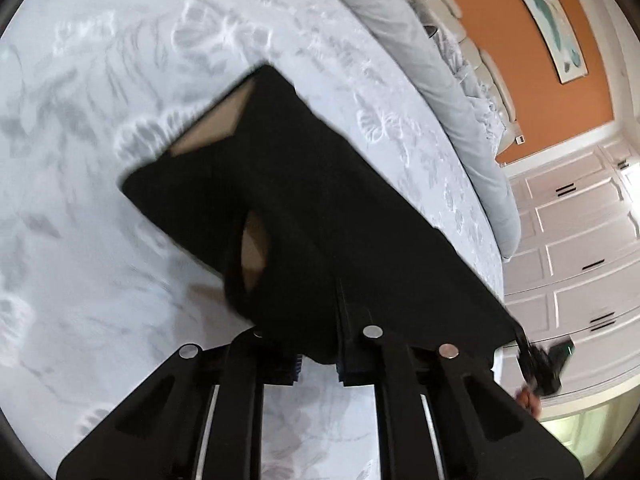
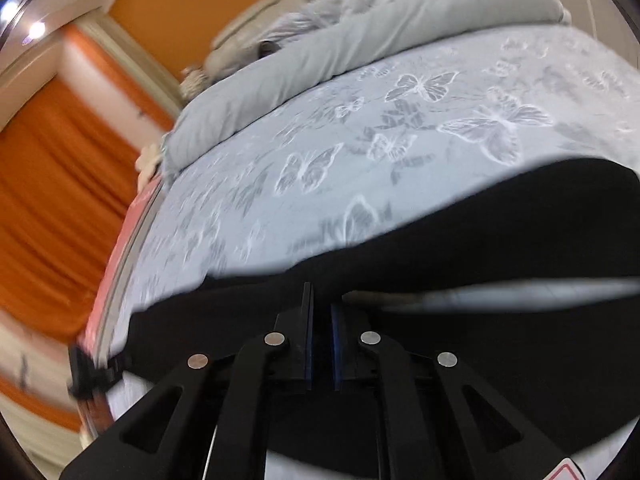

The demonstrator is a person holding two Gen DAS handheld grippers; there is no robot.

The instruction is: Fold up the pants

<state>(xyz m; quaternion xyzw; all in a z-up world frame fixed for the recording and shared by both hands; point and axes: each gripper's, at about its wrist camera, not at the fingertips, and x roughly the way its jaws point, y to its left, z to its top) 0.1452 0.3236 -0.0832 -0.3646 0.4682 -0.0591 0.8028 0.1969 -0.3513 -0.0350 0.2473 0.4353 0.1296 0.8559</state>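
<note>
Pants (image 1: pixel 320 216) edge pinched by left gripper (image 1: pixel 318 364) and right gripper (image 2: pixel 320 344) fingers | bed (image 1: pixel 100 120) open around

Bright, even indoor light, two glaring ceiling spots (image 2: pixel 24 20) at the right wrist view's upper left, strong fisheye bending at dark round edges, motion blur smearing the bed sheet (image 1: pixel 100 160) and orange curtain (image 2: pixel 52 200), black pants (image 1: pixel 320 200) without detail

Matt black cloth pants (image 1: pixel 304 216) lie on a smooth, butterfly-printed cloth bedsheet (image 1: pixel 120 80).
</note>
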